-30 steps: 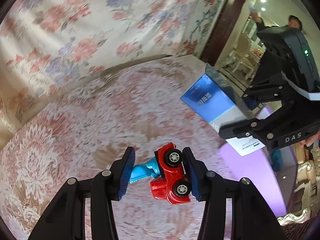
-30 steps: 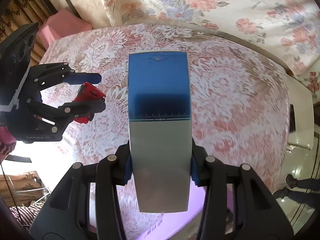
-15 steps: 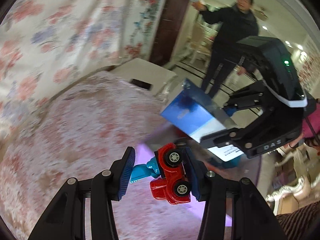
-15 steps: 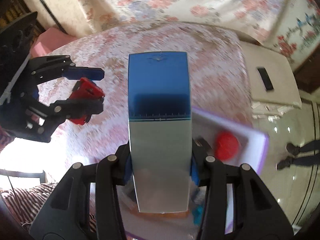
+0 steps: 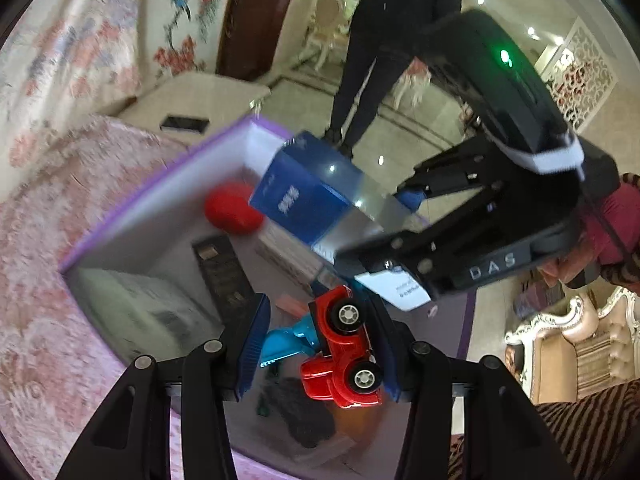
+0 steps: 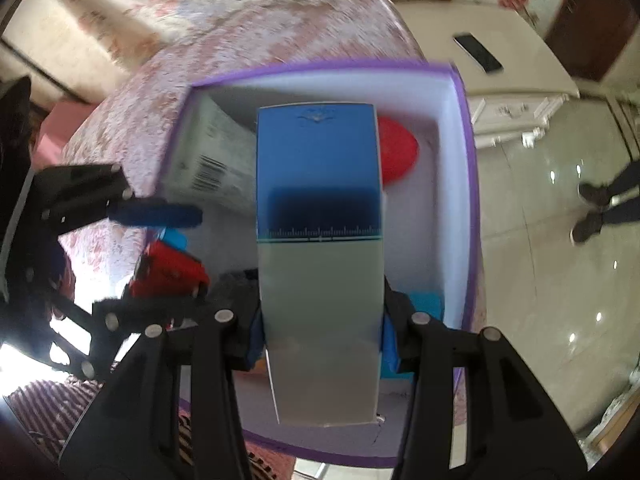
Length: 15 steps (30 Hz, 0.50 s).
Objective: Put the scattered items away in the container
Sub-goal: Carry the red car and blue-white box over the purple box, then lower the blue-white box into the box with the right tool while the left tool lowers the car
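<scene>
**Both loads now over the box — release is next**

A second ago your two grippers were out over the floral bedspread (image 5: 44, 264), with only a corner of purple showing. Now both hang above the open purple-rimmed box (image 6: 466, 128).

- Left gripper (image 5: 320, 350): fingers narrowed on the red toy truck (image 5: 340, 352), its wheels facing the camera and its blue scoop (image 5: 286, 342) pointing to 9 o'clock. Grip unchanged; the truck sits over the near part of the box interior.
- Right gripper (image 6: 322, 330): clamped on the blue-and-grey carton (image 6: 318, 248), held lengthwise, far end toward 12 o'clock. In the right wrist view the carton covers the box centre.
- Already inside: a red rounded object (image 6: 398, 150) at 1 o'clock of the carton, a white barcoded carton (image 6: 212, 156) at 10 o'clock, and dark items lower down, blurred.

Judgement: transport looks done. The two loads are close together, so drop one at a time, or the carton may land on the truck.
</scene>
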Available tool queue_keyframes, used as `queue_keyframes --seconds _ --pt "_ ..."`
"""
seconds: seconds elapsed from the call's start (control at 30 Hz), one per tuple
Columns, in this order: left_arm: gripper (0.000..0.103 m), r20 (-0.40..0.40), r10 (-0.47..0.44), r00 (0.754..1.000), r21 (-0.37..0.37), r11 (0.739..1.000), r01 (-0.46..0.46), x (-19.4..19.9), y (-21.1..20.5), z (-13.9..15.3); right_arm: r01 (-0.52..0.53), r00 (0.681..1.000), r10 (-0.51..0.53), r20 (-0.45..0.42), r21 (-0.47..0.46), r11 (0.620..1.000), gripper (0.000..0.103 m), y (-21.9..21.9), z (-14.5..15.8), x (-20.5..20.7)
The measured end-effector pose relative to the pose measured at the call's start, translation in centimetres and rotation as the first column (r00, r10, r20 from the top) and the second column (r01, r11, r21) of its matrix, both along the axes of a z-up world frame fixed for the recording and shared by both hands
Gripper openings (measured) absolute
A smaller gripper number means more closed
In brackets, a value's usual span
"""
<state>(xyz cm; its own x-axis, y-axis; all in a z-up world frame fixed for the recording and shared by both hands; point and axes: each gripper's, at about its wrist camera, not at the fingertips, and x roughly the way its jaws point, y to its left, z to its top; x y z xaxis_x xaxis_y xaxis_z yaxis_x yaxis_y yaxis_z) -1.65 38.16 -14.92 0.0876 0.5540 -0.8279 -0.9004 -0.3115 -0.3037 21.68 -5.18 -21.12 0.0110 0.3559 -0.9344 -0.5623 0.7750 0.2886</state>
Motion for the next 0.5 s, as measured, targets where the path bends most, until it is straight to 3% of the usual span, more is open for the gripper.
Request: queue_keyframes --seconds 0.27,0.5 --pt "0.049 0.029 -0.028 0.999 -0.105 0.994 0.031 1.7 1.2 -3.3 0.084 0.996 -0.084 -0.041 0.006 0.996 0.048 -1.3 -2.7 1.0" --pt "0.049 0.016 -0.077 0.997 -0.143 0.986 0.079 4.2 1.2 -3.8 0.021 0.999 -0.020 -0.043 0.023 0.999 0.048 -1.6 -1.7 -1.0"
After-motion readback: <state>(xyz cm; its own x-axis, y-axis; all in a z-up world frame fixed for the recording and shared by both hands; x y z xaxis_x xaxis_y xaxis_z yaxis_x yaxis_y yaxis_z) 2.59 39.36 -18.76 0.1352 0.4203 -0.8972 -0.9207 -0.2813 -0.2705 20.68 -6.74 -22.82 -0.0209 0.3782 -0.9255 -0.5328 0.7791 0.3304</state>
